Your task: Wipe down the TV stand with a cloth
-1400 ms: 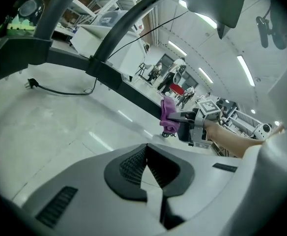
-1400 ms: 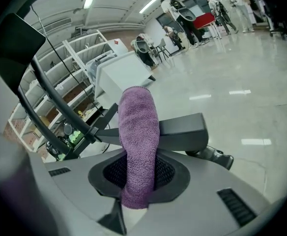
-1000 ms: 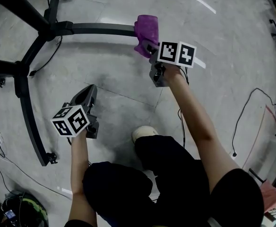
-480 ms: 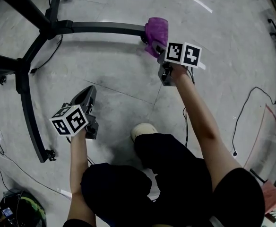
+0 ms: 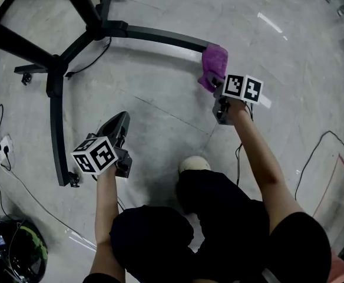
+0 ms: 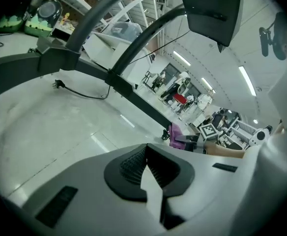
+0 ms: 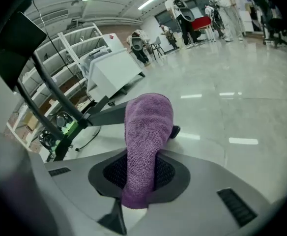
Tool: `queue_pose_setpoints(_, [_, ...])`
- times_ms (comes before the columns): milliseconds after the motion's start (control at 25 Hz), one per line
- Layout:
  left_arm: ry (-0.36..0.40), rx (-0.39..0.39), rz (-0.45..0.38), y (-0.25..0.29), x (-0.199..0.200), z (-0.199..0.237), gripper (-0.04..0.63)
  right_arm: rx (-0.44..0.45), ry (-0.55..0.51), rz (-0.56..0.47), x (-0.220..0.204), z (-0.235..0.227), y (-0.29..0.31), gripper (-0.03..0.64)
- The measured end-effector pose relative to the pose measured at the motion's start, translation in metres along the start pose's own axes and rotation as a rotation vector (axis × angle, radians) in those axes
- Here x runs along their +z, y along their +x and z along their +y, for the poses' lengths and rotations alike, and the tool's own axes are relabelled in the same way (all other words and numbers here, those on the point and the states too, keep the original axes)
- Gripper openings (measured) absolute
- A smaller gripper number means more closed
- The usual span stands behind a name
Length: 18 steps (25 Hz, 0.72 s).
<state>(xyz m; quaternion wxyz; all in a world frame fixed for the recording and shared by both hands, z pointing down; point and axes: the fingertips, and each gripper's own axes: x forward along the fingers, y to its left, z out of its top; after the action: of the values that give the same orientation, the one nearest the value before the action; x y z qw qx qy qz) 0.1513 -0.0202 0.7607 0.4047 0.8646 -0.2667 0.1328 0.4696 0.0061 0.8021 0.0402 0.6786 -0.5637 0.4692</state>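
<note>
The black TV stand base [image 5: 160, 37] spreads its curved legs over the grey floor at the upper left of the head view. A purple cloth [image 5: 213, 65] is draped over the tip of the right-hand leg, and my right gripper [image 5: 217, 81] is shut on it. In the right gripper view the purple cloth [image 7: 146, 136] runs up from between the jaws and covers the leg end [image 7: 109, 116]. My left gripper [image 5: 118, 128] hangs above the bare floor, shut with nothing in it, well away from the stand. The left gripper view looks along the floor to the leg [image 6: 133, 95] and the cloth [image 6: 177, 135].
Another stand leg [image 5: 55, 128] ends in a caster [image 5: 72, 178] near my left gripper. Cables [image 5: 7, 164] and a power strip [image 5: 2, 146] lie at the left edge, another cable [image 5: 313, 158] at the right. The person's shoe [image 5: 194, 164] and knees are below.
My right gripper has slid the purple cloth rightward along the curved leg to its tip. The head view has shifted, so the stand sits further right and lower. The left gripper stays shut and idle.
</note>
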Motion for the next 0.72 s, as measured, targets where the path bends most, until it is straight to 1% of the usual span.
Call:
queue_pose_setpoints(120, [-0.011, -0.016, -0.037, -0.020, 0.005, -0.001, 0.008, 0.106, 0.011, 0.037, -0.031, 0.038, 0.000, 0.089])
queue_pose_setpoints(240, [-0.032, -0.031, -0.086, -0.043, 0.015, 0.001, 0.008, 0.196, -0.029, 0.069, -0.054, 0.084, 0.003, 0.089])
queue_pose_setpoints(280, [-0.037, -0.025, -0.102, -0.052, 0.019, 0.004, 0.008, 0.222, -0.064, 0.085, -0.061, 0.102, 0.005, 0.089])
queue_pose_setpoints(360, [-0.040, -0.022, -0.137, -0.072, 0.026, 0.008, 0.008, 0.268, -0.174, 0.109, -0.070, 0.140, 0.009, 0.089])
queue_pose_setpoints(440, [-0.025, -0.045, -0.186, -0.094, 0.036, 0.007, 0.008, 0.335, -0.302, 0.091, -0.071, 0.186, 0.008, 0.089])
queue_pose_setpoints(480, [-0.011, -0.062, -0.218, -0.105, 0.044, 0.005, 0.008, 0.388, -0.349, 0.069, -0.070, 0.211, 0.006, 0.089])
queue_pose_setpoints(560, [0.012, -0.094, -0.278, -0.127, 0.059, 0.000, 0.008, 0.504, -0.401, 0.029, -0.069, 0.262, -0.003, 0.089])
queue_pose_setpoints(600, [0.018, -0.103, -0.298, -0.138, 0.066, -0.005, 0.008, 0.546, -0.417, 0.023, -0.068, 0.283, -0.011, 0.089])
queue_pose_setpoints(640, [0.026, -0.105, -0.314, -0.149, 0.073, -0.011, 0.008, 0.575, -0.440, 0.024, -0.067, 0.300, -0.021, 0.089])
queue_pose_setpoints(720, [0.066, -0.079, -0.342, -0.168, 0.089, -0.030, 0.008, 0.604, -0.532, 0.034, -0.060, 0.321, -0.044, 0.089])
